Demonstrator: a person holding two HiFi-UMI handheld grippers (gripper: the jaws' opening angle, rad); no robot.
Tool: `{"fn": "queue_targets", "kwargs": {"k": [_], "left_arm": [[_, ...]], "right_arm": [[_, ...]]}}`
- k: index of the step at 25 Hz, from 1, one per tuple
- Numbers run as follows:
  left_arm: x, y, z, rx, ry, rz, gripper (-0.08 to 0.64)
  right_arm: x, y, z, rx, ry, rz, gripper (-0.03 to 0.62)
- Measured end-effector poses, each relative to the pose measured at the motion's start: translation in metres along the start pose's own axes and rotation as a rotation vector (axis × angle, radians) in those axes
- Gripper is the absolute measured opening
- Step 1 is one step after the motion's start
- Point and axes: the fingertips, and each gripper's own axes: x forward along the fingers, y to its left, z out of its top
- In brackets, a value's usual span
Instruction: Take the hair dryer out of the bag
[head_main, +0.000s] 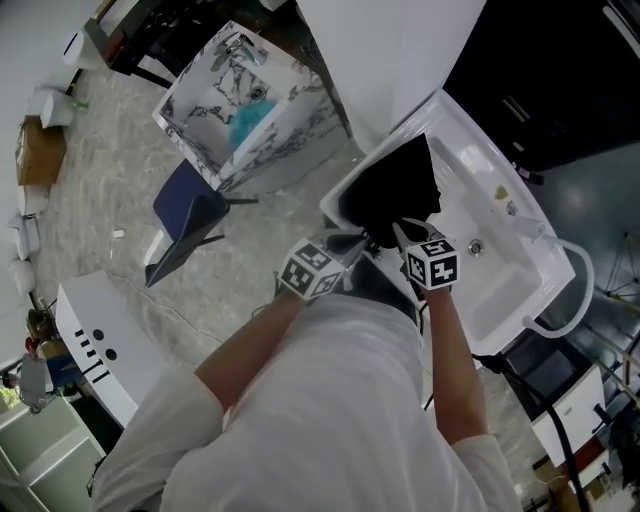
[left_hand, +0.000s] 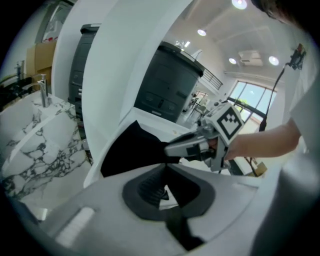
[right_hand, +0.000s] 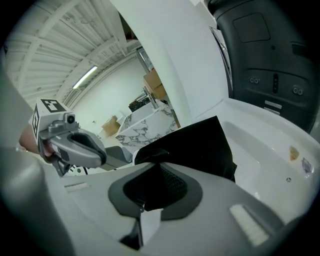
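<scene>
The white basin (head_main: 500, 285) seemingly holds a black bag (head_main: 395, 190)

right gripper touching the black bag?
Touching. Right gripper view shows the black bag pinched at its edge by the right gripper, jaws shut.

Two grippers (head_main: 366, 241) (head_main: 401, 229), apparently one black bag (head_main: 398, 185)

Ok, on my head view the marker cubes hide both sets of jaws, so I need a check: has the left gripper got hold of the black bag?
Observer: Yes, the left gripper view shows the left gripper with its jaws shut on a fold of the black bag.
Operator: And the other one?
Observer: In its own view the right gripper has its jaws shut on the bag's cloth too.
</scene>
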Motion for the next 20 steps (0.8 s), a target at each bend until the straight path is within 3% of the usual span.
{"fn": "queue_targets", "kwargs": {"k": [6,10,14,18,20], "left_arm": [[0.032,0.005,-0.006,0.041,0.093,-0.065,0.009],[0.050,0.013,-0.011,0.012,0.151,-0.070,0.035],[0.068,0.025,-0.012,-0.008,0.185,-0.030,0.047],[0.085,0.039,-0.017,-0.005,0.222,0.027,0.127],[0.089,0.045,-0.020,-0.013,0.226,0.059,0.130]], "right_arm": [[-0.002,-0.020,0.013,0.165,-0.065,-0.063,0.017],[-0.004,-0.027,0.016,0.200,-0.074,-0.095,0.017],[-0.004,-0.027,0.018,0.212,-0.074,-0.099,0.017],[-0.004,-0.026,0.021,0.222,-0.075,-0.100,0.017],[-0.004,-0.025,0.022,0.221,-0.073,-0.101,0.017]]}}
